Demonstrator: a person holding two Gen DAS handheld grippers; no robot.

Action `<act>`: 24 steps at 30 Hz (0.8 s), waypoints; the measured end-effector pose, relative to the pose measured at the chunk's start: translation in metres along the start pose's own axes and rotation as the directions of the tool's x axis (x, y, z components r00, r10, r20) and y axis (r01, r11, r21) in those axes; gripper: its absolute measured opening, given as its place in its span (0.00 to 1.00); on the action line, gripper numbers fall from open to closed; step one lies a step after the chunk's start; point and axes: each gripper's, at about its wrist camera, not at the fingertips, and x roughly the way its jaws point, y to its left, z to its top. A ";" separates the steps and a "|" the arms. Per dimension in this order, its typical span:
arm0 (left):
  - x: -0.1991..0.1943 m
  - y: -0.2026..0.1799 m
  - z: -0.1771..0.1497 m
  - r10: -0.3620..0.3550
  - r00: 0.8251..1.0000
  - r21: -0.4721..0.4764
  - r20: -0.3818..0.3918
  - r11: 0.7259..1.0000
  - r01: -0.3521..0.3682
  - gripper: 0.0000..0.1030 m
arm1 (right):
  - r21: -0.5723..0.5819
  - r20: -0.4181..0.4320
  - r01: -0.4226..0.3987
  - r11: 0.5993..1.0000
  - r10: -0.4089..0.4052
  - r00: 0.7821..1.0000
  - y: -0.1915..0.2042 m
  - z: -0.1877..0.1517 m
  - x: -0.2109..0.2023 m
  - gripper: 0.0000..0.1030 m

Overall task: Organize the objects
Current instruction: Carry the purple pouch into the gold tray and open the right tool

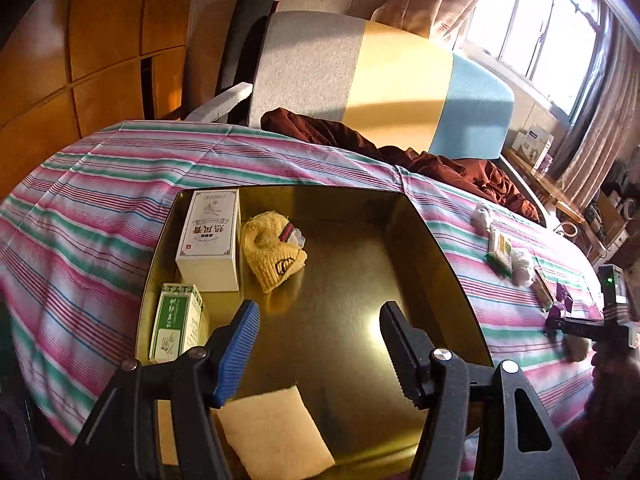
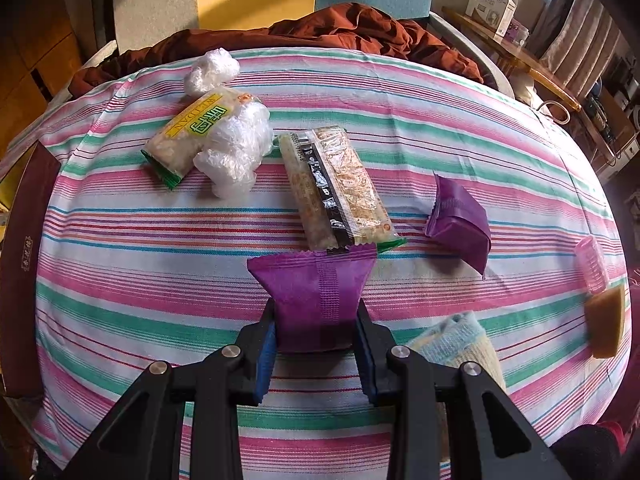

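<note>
The right hand-held gripper (image 2: 316,344) clenches a purple packet (image 2: 316,296) over the striped bed (image 2: 120,280). The left hand-held gripper (image 1: 316,344) hangs released above the gold tray (image 1: 360,280). Best carry the packet left and set it on bare tray, clear of the boxes (image 1: 210,236).

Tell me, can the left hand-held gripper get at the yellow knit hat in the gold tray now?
Probably yes. The left hand-held gripper is open and empty, and bare tray floor lies between it and the hat.
</note>
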 end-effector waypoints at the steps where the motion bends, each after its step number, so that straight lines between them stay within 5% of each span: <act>1: -0.004 0.001 -0.003 -0.006 1.000 0.004 0.002 1.000 0.006 0.62 | 0.004 0.013 -0.007 1.000 0.006 1.000 0.000 0.000 -0.004 0.33; 6: -0.019 0.009 -0.019 -0.001 1.000 0.025 0.006 1.000 0.001 0.63 | -0.004 0.062 -0.122 0.993 0.122 0.991 0.026 0.003 -0.032 0.33; 13: -0.021 0.025 -0.032 -0.011 1.000 -0.025 -0.005 1.000 0.011 0.63 | -0.256 0.113 -0.270 0.928 0.306 0.945 0.162 0.012 -0.087 0.33; 18: -0.028 0.030 -0.035 -0.019 1.000 -0.026 0.016 0.999 0.019 0.63 | -0.383 0.024 -0.373 0.845 0.413 0.911 0.256 0.016 -0.090 0.33; 24: -0.033 0.043 -0.040 -0.033 0.999 -0.058 0.016 0.998 0.034 0.65 | -0.454 -0.132 -0.383 0.805 0.364 0.922 0.340 0.008 -0.047 0.33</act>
